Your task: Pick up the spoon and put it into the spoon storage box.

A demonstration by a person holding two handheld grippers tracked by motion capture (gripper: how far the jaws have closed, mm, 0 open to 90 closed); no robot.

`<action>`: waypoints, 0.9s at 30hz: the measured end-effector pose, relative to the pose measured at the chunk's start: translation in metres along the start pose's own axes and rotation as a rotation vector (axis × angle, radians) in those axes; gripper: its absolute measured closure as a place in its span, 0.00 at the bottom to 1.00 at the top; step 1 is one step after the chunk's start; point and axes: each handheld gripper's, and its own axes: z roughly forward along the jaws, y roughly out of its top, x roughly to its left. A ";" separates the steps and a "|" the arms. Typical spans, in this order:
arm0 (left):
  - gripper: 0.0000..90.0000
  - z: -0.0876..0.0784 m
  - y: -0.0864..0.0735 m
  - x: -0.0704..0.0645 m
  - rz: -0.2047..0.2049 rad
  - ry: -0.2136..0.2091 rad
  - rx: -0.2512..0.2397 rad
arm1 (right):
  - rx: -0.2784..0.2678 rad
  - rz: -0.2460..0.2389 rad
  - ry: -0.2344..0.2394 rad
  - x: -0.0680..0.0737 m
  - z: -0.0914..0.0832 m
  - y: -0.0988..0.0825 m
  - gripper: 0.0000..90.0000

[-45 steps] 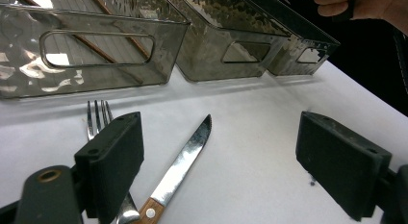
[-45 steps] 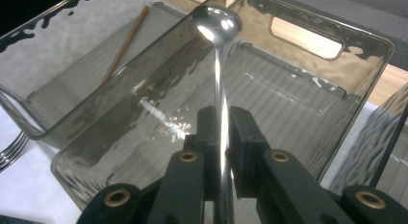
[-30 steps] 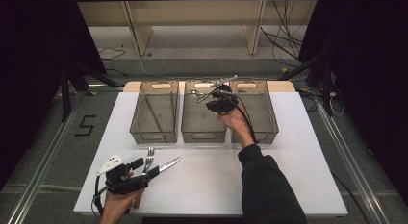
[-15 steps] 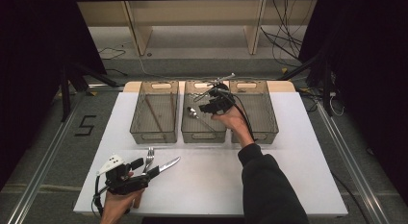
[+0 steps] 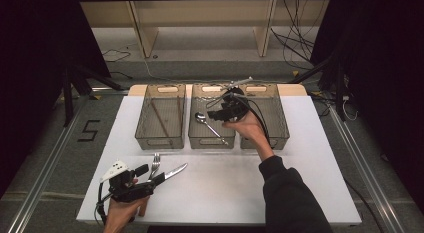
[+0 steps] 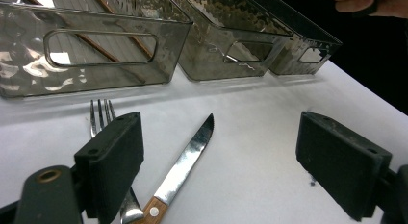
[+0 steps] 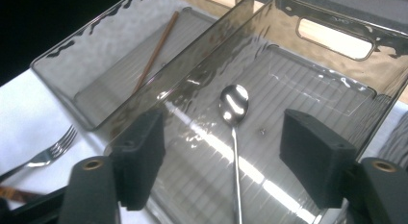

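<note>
A metal spoon lies on the floor of the middle clear bin, bowl toward the far end. My right gripper hovers over that bin; its jaws have just been opening and stand wide, with nothing pressed between the pads. At the table's front left my left gripper is open, low over the white surface. A fork and a wooden-handled knife lie just ahead of its left jaw.
Three smoky clear bins stand in a row across the table's far side. The left bin holds brown chopsticks. The right bin sits under my right forearm. White tabletop stretches from the bins to the front edge.
The right gripper opened and let go of the spoon, which dropped into the middle bin and now lies flat. The right hand shifted slightly. The left gripper stayed still.
</note>
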 end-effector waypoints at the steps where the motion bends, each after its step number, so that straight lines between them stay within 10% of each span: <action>1: 0.19 0.000 0.000 0.000 0.002 0.003 0.000 | -0.004 -0.002 0.006 0.002 -0.003 -0.002 0.33; 16: 0.19 -0.006 0.005 0.005 -0.012 0.033 0.004 | -0.090 -0.061 0.092 0.037 -0.051 -0.040 0.30; 27: 0.19 -0.009 0.012 0.007 -0.017 0.090 0.105 | -0.119 -0.061 0.128 0.045 -0.071 -0.086 0.30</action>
